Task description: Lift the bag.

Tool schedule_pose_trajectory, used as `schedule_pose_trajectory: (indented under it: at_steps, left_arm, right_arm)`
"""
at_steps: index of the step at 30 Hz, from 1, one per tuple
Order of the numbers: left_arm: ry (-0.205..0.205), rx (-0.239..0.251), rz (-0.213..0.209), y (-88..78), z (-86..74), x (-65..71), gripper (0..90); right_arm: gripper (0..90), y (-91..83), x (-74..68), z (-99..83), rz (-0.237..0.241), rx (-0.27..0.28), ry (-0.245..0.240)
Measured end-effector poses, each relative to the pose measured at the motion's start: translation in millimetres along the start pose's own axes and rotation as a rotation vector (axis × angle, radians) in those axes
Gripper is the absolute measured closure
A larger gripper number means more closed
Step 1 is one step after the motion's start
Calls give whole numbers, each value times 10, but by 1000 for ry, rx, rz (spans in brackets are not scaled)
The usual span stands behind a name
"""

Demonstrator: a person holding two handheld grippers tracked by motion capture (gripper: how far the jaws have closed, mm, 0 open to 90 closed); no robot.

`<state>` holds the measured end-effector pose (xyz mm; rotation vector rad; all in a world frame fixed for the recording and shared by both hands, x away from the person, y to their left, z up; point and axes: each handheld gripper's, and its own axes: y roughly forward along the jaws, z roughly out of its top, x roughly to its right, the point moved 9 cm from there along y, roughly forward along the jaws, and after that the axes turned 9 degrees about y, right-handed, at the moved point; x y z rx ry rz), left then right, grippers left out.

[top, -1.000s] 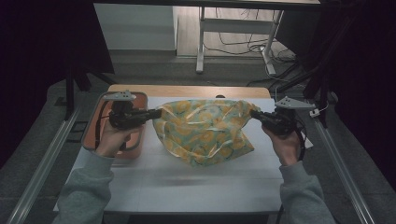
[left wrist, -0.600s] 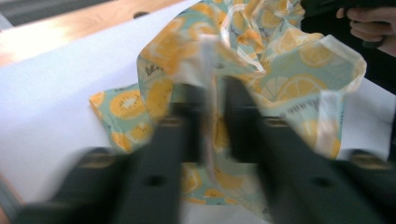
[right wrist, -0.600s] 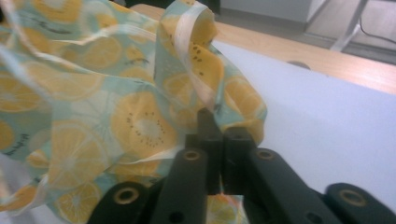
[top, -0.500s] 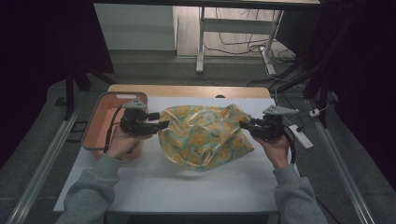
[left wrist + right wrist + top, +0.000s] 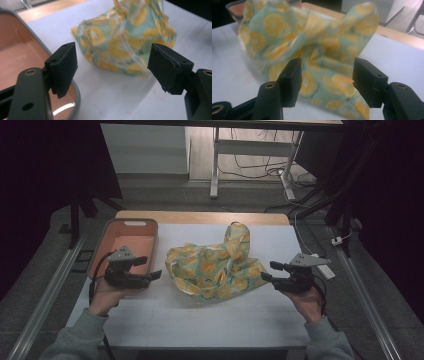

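Observation:
A crumpled cloth [image 5: 216,270] printed with yellow lemon slices on pale green lies in a heap at the middle of the white table [image 5: 200,320], one end sticking up at the back. My left gripper [image 5: 152,269] hovers just left of it, its jaws having just been opening, nothing between them. In the left gripper view the cloth [image 5: 125,37] lies beyond the spread jaws of the left gripper [image 5: 112,67]. My right gripper [image 5: 267,271] sits at the cloth's right edge; its jaws have just been opening too. The cloth [image 5: 312,45] is blurred ahead of the right gripper [image 5: 327,80].
An orange tray [image 5: 125,227] with a grey rim stands at the table's left, beside my left hand; its rim [image 5: 75,95] is close under the left jaw. A white power strip [image 5: 325,267] lies off the right edge. Table legs and cables lie beyond the far edge.
Both grippers let go of the cloth, which had hung stretched between them, and it dropped into a heap on the table. Both hands moved down and apart.

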<state>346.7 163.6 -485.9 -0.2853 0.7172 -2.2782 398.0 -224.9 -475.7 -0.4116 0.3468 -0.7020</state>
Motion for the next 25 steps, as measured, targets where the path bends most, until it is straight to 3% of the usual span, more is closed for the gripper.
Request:
schedule_pose_trajectory:
  at_steps: [9,25]
  left_arm:
    - [-17,-20,-1,15,-270,104,248]
    - [-4,-27,-13,59,-297,142,256]
  right_arm:
    - [416,-7,-8,-350,1,-35,-31]
    - [420,-16,-7,-374,-8,-26,-39]
